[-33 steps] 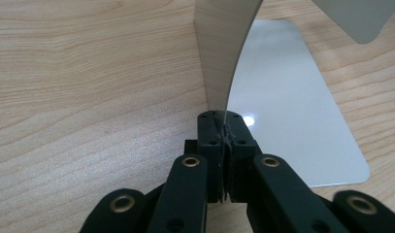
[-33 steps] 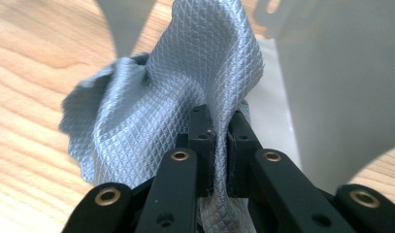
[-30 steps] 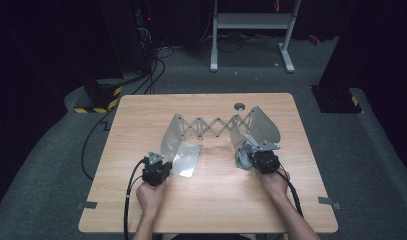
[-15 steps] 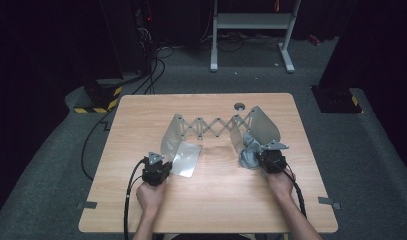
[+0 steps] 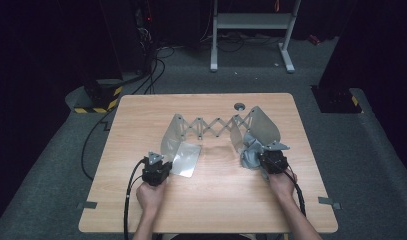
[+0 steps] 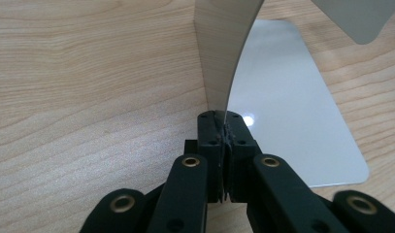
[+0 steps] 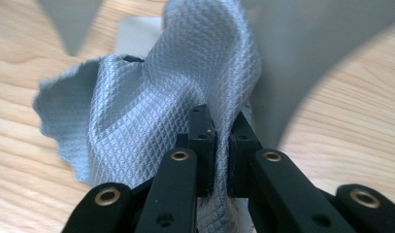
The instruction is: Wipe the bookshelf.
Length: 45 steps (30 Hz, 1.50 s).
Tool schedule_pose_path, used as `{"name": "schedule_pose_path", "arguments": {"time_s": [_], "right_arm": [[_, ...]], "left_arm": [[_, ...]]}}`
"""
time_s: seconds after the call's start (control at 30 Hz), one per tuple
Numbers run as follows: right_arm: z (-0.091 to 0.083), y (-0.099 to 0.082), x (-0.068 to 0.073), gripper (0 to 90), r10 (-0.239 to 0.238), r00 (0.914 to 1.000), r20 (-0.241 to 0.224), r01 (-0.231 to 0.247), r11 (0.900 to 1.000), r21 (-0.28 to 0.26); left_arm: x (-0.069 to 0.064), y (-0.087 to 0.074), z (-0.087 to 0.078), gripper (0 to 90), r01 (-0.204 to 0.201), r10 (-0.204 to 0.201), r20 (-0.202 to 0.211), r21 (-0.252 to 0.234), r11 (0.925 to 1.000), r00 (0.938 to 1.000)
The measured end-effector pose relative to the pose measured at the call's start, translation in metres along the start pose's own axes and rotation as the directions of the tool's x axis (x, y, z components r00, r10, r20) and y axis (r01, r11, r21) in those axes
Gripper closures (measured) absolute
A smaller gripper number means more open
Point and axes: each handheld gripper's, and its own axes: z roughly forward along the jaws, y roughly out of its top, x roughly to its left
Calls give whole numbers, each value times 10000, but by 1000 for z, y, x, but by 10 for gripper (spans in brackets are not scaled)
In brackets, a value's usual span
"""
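A metal scissor lattice (image 5: 216, 127) stretches across the middle of the wooden table (image 5: 211, 205), with a curved shiny panel at each end. The left panel (image 5: 172, 135) stands upright beside a flat shiny plate (image 5: 186, 159) lying on the table. My left gripper (image 5: 162, 160) is shut on the upright panel's thin lower edge (image 6: 224, 48), with the flat plate (image 6: 287, 97) just to its right. My right gripper (image 5: 262, 157) is shut on a grey waffle-weave cloth (image 5: 248, 156), bunched up against the right panel (image 5: 263, 127). In the right gripper view, the cloth (image 7: 151, 97) rises over the jaws (image 7: 219, 119).
A small round grey grommet (image 5: 239, 106) sits in the table near its far edge. Black cables (image 5: 106, 125) trail over the floor at the left. A white stand (image 5: 251, 30) is on the floor behind the table. Bare wood lies in front of both hands.
My right gripper has shifted slightly to the right with the cloth in it. The left gripper and its panel have stayed still.
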Motion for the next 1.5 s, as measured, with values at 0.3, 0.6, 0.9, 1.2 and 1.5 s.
{"name": "schedule_pose_path", "arguments": {"time_s": [0.3,0.6,0.9,1.2,1.5], "right_arm": [[-6,-6,5,845,-201,9997,-171,200,9998,-23],[-13,-11,28,845,-698,9944,-794,682,9974,-226],[-18,-17,8,845,-109,9995,-303,105,9999,-130],[-24,-24,6,845,-101,9995,-313,98,9999,-108],[-25,-22,34,845,-771,9916,-1035,749,9969,-256]], "left_arm": [[0,0,0,875,3,-3,-10,-7,10000,10000],[0,0,0,875,6,-6,-9,-6,10000,10000],[0,0,0,874,8,-8,0,0,10000,10000],[0,0,0,874,-5,5,-18,-9,10000,10000],[0,0,0,874,-6,6,-19,-7,10000,10000]]}}
